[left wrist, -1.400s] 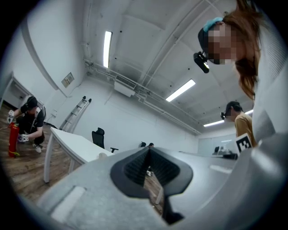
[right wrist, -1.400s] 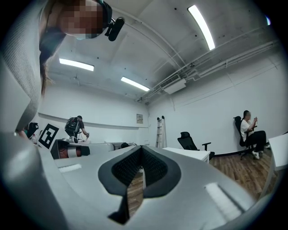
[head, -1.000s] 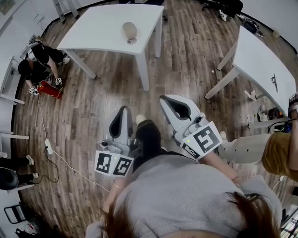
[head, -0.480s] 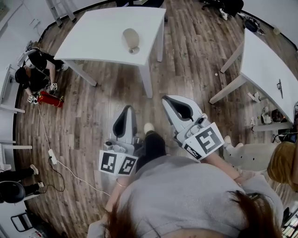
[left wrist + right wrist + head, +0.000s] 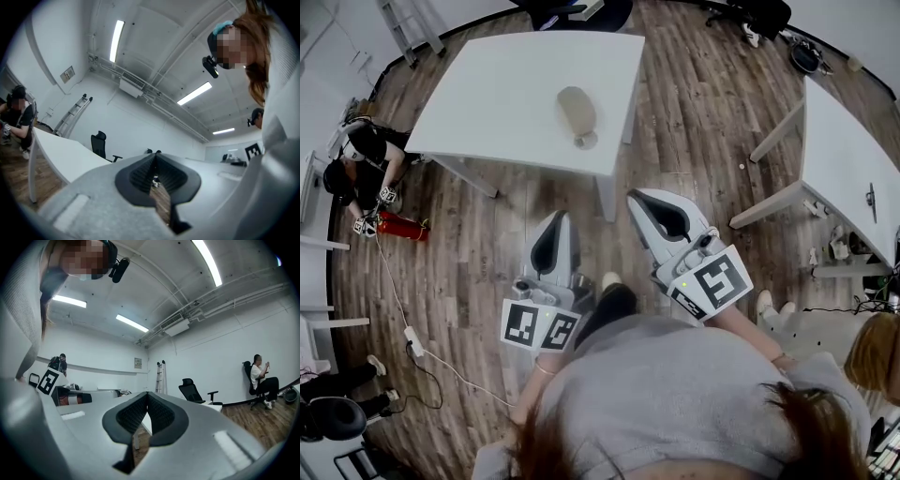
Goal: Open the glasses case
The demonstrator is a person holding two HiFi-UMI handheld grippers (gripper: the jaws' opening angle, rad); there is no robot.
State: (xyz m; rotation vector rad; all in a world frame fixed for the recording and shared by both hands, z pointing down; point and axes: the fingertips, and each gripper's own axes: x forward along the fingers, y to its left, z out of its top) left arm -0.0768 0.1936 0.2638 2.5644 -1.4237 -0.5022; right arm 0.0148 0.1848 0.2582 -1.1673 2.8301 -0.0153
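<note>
The glasses case [image 5: 576, 108], a beige oval, is located on the white table [image 5: 487, 94] in the upper centre of the head view, towards the table's right-hand near corner. A small round piece [image 5: 586, 141] is seen right at the case's lower end; whether it is joined to the case cannot be told. The case is closed and is touched by neither gripper. The left gripper [image 5: 554, 223] and the right gripper [image 5: 642, 202] are held side by side over the wooden floor [image 5: 478, 253], below the table's near edge in the frame and well apart from the case, with the tips directed towards the table. In the left gripper view, the jaws of the left gripper [image 5: 155, 158] are clenched pad against pad, with nothing gripped. In the right gripper view, the right gripper [image 5: 147, 398] is likewise clenched on nothing. A second white table [image 5: 848, 169] is located at the right edge of the head view. A crouching person [image 5: 361, 155] is visible at the left edge, beside a red cylinder [image 5: 398, 225].
</note>
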